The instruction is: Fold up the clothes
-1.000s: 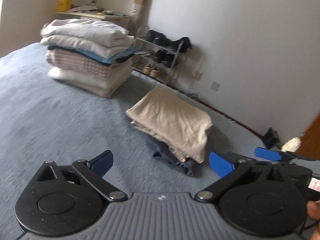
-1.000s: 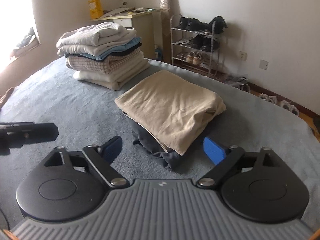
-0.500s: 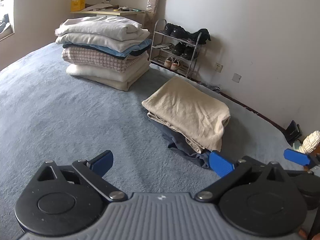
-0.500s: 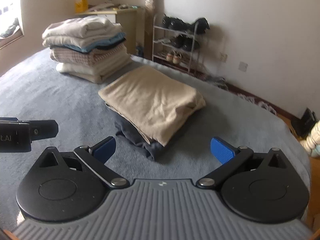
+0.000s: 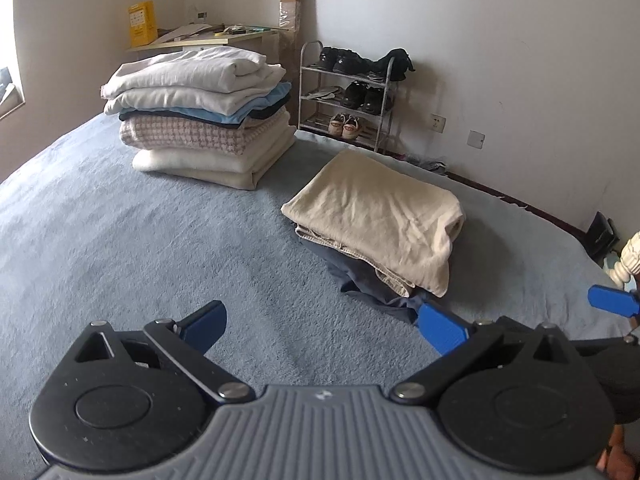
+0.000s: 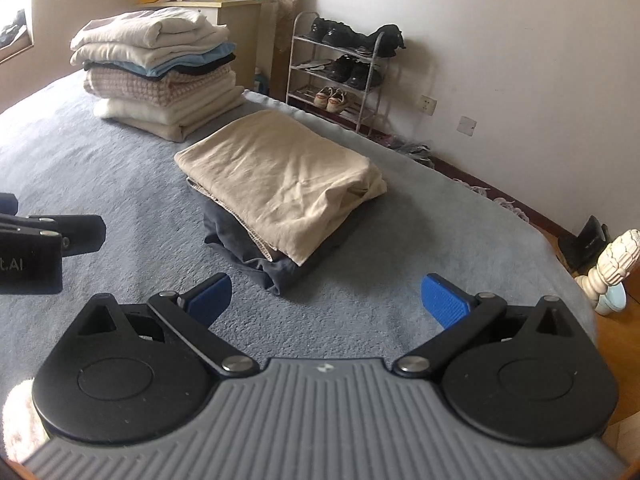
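A folded beige garment (image 5: 380,216) (image 6: 280,176) lies on top of a folded dark grey one (image 5: 360,276) (image 6: 248,244) on the blue-grey bed cover (image 5: 120,240). My left gripper (image 5: 322,326) hangs open above the cover, in front and to the left of that small pile, nothing between its blue pads. My right gripper (image 6: 328,300) is open wide just short of the dark garment's near corner, holding nothing. Its blue pad (image 5: 614,300) shows at the right edge of the left wrist view.
A tall stack of folded clothes and blankets (image 5: 200,112) (image 6: 156,76) stands at the far left of the bed. Behind it are a desk (image 6: 224,4) and a metal shoe rack (image 5: 348,96) against the white wall. A carved bedpost (image 6: 612,260) rises at the right.
Both views have swung so the small pile sits more to the right and the room is less tilted. The right gripper's pads have spread a little wider. Both stay empty.
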`<state>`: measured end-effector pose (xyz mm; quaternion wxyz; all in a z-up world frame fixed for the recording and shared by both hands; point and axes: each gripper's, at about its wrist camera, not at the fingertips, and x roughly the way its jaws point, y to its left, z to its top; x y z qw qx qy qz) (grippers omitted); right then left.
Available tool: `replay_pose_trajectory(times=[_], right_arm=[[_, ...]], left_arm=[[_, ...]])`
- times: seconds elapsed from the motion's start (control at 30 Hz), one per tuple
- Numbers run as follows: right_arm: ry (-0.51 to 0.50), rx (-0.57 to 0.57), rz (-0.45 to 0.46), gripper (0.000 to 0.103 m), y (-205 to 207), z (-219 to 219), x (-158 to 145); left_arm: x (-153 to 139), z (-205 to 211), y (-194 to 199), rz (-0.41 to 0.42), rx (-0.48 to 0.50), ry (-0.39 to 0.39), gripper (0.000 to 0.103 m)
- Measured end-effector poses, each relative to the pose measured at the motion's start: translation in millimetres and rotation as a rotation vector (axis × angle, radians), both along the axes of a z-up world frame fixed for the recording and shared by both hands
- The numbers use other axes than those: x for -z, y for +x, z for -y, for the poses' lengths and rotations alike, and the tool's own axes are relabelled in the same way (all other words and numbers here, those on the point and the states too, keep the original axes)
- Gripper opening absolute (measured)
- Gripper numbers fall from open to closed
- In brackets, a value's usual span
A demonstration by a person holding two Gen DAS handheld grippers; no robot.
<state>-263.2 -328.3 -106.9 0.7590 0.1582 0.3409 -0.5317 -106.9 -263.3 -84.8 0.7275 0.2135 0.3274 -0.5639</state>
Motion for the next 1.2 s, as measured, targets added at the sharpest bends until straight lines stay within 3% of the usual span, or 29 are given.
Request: replay_pose_trajectory(times=[1.2], right_arm=[[-0.003,-0.005,-0.028,0.102,-0.8,-2.4,0.7]], left_arm=[[-4.4,-5.0,-2.1,-0.048,0.007,-0.002,0.103]])
